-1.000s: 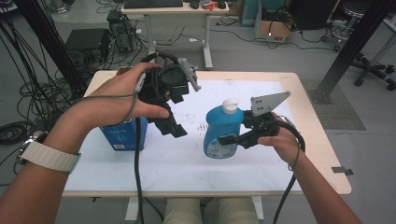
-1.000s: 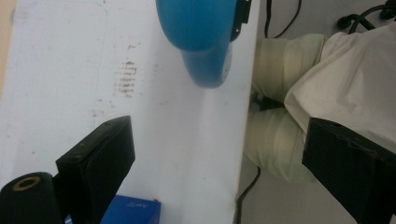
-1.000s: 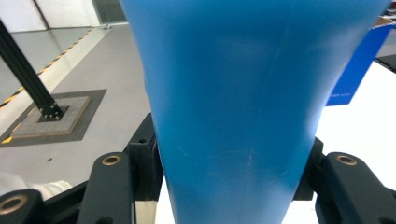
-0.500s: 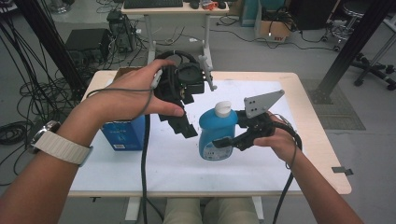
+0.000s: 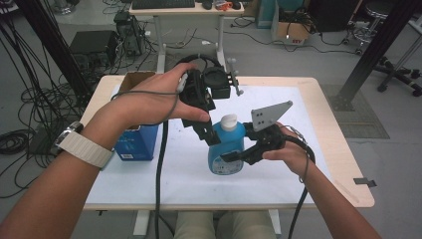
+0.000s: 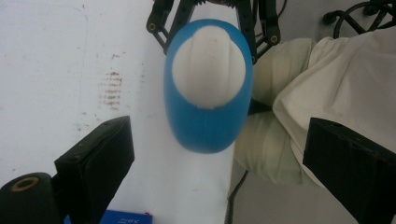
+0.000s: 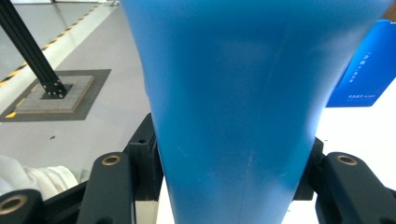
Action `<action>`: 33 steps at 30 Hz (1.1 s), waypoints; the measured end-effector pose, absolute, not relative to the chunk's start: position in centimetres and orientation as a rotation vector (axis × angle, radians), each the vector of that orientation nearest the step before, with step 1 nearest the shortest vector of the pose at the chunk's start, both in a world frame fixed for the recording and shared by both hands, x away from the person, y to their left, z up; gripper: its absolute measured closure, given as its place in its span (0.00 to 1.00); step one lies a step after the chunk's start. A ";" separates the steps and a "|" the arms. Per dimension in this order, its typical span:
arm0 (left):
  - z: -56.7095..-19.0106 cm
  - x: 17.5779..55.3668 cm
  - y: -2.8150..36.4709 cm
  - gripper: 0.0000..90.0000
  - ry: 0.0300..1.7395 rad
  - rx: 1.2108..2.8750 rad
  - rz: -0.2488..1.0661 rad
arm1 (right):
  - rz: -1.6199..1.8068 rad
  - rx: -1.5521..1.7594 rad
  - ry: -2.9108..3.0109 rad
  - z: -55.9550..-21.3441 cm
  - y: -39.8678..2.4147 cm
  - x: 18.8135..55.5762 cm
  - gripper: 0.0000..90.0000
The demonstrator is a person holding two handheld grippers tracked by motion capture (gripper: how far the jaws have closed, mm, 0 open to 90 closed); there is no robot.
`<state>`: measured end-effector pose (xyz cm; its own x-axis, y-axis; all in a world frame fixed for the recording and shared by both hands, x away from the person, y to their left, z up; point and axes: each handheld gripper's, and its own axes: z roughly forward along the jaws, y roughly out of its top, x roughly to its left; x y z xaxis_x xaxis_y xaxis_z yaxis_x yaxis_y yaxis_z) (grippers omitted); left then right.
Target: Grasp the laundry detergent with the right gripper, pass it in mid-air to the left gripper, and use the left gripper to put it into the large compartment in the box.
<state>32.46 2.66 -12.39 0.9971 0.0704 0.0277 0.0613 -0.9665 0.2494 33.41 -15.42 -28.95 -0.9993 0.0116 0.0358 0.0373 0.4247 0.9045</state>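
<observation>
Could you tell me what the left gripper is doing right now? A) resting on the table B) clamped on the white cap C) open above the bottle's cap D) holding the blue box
C: the left gripper looks down on the white cap with its jaws spread wide, touching nothing, while the right gripper holds the blue bottle.

We see the blue bottle mid-table, right gripper clamped on its side, left gripper spread over the cap. Blue box blocks left; front sheet bare.
</observation>
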 end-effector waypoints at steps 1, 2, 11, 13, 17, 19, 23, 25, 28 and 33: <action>-12.4 32.5 2.6 0.10 0.101 2.888 0.050 | -1.670 -0.046 -2.630 -29.0 -15.4 33.4 0.48; -12.5 32.6 2.6 0.10 0.101 2.887 0.051 | -1.668 -0.044 -2.626 -29.0 -15.3 33.3 0.48; -12.7 32.9 2.0 0.10 0.107 2.882 0.048 | -1.660 -0.055 -2.637 -29.2 -15.1 33.4 0.48; -12.8 33.0 1.9 0.10 0.112 2.881 0.049 | -1.661 -0.059 -2.639 -29.3 -15.0 33.4 0.48; -12.9 33.2 1.8 0.10 0.118 2.877 0.050 | -1.661 -0.054 -2.635 -29.3 -14.9 33.4 0.48; -12.9 33.3 1.7 0.10 0.122 2.879 0.050 | -1.662 -0.055 -2.635 -29.3 -14.9 33.4 0.48; -13.0 33.4 1.7 0.10 0.124 2.880 0.050 | -1.659 -0.056 -2.642 -29.3 -14.9 33.5 0.48; -13.1 33.4 1.6 0.10 0.127 2.880 0.052 | -1.657 -0.062 -2.643 -29.3 -14.9 33.5 0.48; -13.2 33.5 1.6 0.10 0.128 2.882 0.051 | -1.653 -0.071 -2.648 -29.4 -14.9 33.6 0.48; -13.3 33.6 1.4 0.10 0.127 2.882 0.051 | -1.651 -0.067 -2.648 -29.4 -14.8 33.5 0.48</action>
